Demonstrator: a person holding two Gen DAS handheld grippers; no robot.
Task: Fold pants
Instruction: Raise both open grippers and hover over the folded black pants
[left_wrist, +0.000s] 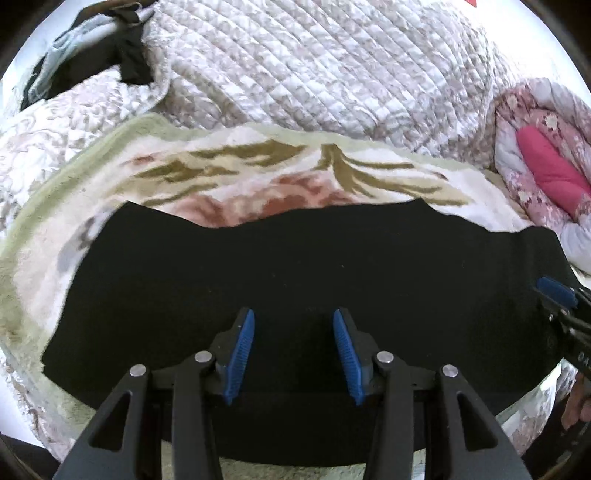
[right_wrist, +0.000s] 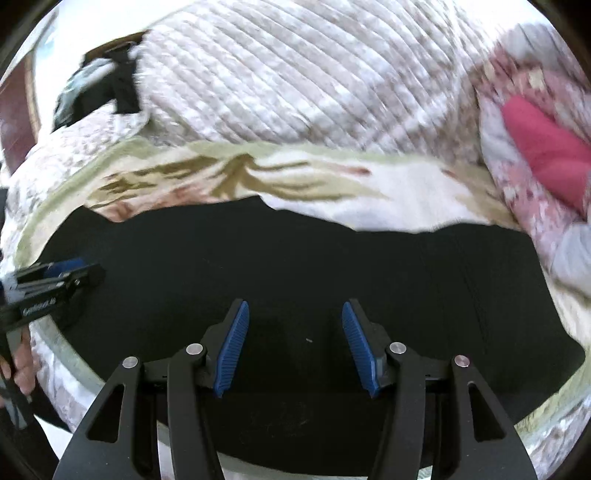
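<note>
The black pants (left_wrist: 280, 266) lie flat across a floral fleece blanket (left_wrist: 258, 173) on the bed, and they also fill the lower half of the right wrist view (right_wrist: 295, 266). My left gripper (left_wrist: 293, 317) is open and empty, hovering over the near part of the pants. My right gripper (right_wrist: 295, 314) is open and empty, also over the pants. The right gripper shows at the right edge of the left wrist view (left_wrist: 557, 295). The left gripper shows at the left edge of the right wrist view (right_wrist: 55, 277).
A white quilted bedspread (left_wrist: 314, 66) covers the bed behind the blanket. A bundled pink floral quilt (left_wrist: 546, 173) lies at the right. Dark clothing (left_wrist: 96, 51) lies at the far left corner.
</note>
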